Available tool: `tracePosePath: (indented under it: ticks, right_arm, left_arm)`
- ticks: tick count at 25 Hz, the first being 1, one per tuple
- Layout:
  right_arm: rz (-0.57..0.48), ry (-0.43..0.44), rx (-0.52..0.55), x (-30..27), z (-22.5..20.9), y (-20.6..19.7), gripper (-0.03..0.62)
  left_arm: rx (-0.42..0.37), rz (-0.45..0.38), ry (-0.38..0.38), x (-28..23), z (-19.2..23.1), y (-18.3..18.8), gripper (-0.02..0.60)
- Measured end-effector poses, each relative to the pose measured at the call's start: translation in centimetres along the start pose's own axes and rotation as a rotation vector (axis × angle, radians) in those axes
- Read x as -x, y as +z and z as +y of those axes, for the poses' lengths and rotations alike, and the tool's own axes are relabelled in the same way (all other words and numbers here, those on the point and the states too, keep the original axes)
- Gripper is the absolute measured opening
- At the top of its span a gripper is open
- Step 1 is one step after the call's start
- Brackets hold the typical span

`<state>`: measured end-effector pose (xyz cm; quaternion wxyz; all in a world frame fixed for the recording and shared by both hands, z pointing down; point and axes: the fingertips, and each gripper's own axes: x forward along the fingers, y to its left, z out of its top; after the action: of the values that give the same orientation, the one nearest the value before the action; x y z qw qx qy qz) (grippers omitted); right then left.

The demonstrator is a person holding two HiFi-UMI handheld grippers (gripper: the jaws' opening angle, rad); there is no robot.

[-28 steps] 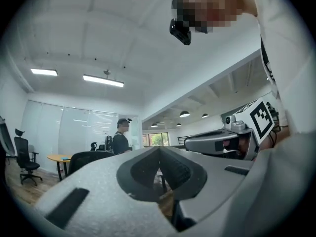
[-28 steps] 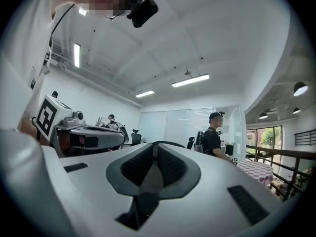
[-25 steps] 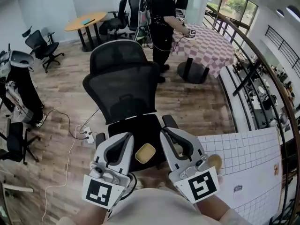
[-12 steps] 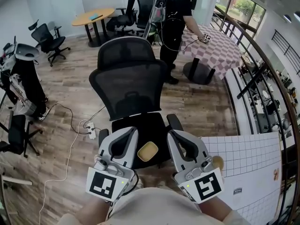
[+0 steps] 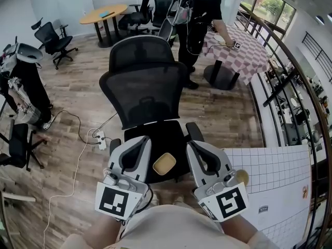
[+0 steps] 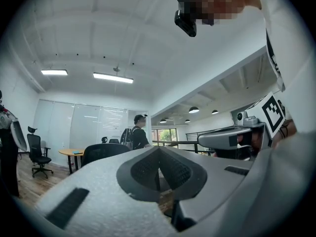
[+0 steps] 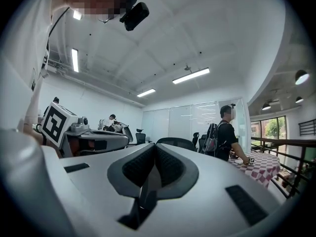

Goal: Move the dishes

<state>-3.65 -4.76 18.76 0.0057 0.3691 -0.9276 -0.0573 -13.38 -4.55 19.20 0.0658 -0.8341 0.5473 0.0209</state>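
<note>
Abreast: left gripper (image 5: pixel 140 143), right gripper (image 5: pixel 196 145), closed.

Black mesh office chair (image 5: pixel 145 87) stood centre frame on the wooden floor (image 5: pixel 67 113), backrest upright. A power strip (image 5: pixel 100 139) lay just left of its base, with a white cable (image 5: pixel 77 173) trailing across the boards. A person (image 5: pixel 199 14) in dark clothes stood beside the checkered table (image 5: pixel 249 51) at upper right. A round wooden table (image 5: pixel 104 13) sat at the back with dark chairs (image 5: pixel 52 40) near it. A white gridded surface (image 5: pixel 270 180) was at lower right, and a curved railing (image 5: pixel 290 66) ran along the right side. Ceiling strip lights (image 6: pixel 113 77) were on.
</note>
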Motion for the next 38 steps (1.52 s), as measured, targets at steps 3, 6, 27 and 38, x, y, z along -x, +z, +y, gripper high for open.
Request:
tracePosePath:
  ticks: [3,6,27,38]
  right_arm:
    - [0.024,0.019,-0.004,-0.1,0.1,-0.8,0.023]
    - [0.087,0.067,0.001,-0.7,0.9,-2.0,0.025]
    - [0.516,0.079,-0.149,-4.6,0.0,-21.9,0.086]
    - [0.721,0.005,-0.316,-4.9,1.0,-40.3,0.152]
  left_arm:
    - [0.023,0.04,-0.013,0.0,-0.5,-0.7,0.012]
    - [0.022,0.07,-0.015,-0.1,-0.3,-1.7,0.012]
    - [0.055,0.338,0.024,-2.5,2.5,-20.8,0.012]
    - [0.121,0.472,0.035,-3.5,2.7,-35.2,0.012]
